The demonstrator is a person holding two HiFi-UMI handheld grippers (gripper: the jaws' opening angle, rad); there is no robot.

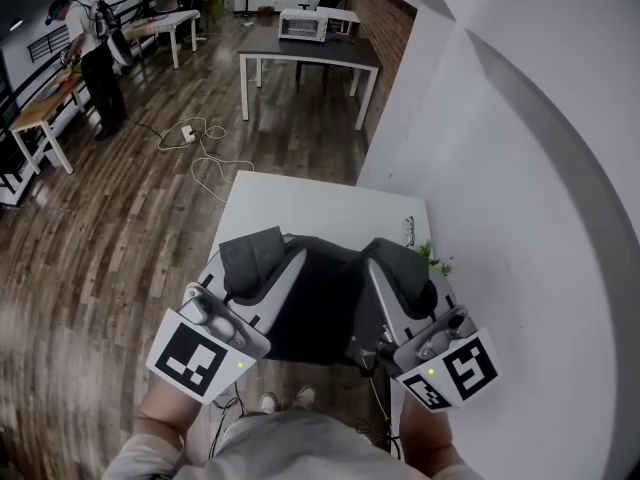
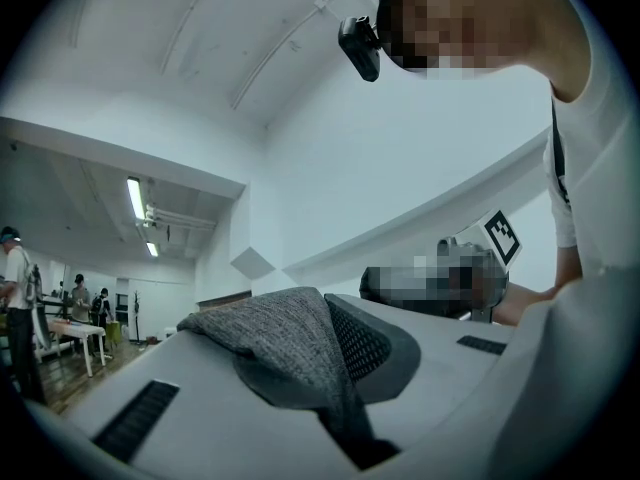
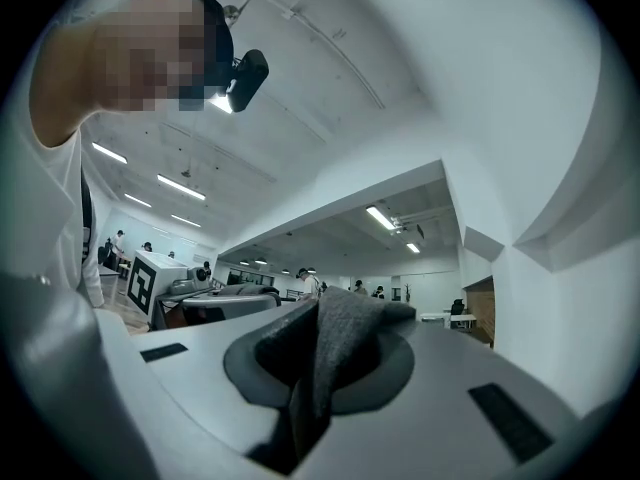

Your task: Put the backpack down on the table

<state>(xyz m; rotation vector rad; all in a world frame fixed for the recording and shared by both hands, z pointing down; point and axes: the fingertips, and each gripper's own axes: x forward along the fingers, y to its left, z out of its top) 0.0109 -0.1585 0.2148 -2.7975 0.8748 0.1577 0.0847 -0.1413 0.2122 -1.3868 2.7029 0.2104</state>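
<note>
The dark backpack (image 1: 315,303) hangs between my two grippers, above the near edge of the white table (image 1: 320,203). My left gripper (image 1: 272,266) is shut on a grey woven fold of the backpack's fabric (image 2: 290,343), which bulges up out of the closed jaws. On the other side, the right gripper (image 1: 395,268) is shut on a darker fold of the same bag (image 3: 340,343). Each gripper view looks slightly upward, toward the ceiling and the person holding them. The bag's lower part is hidden behind the grippers.
A white wall runs close along the table's right side. A small green plant (image 1: 432,258) and a thin wire-like object (image 1: 410,230) sit at that edge. Beyond stand a dark table (image 1: 310,53) with a white appliance (image 1: 302,25), floor cables (image 1: 200,143), and a person (image 1: 95,53).
</note>
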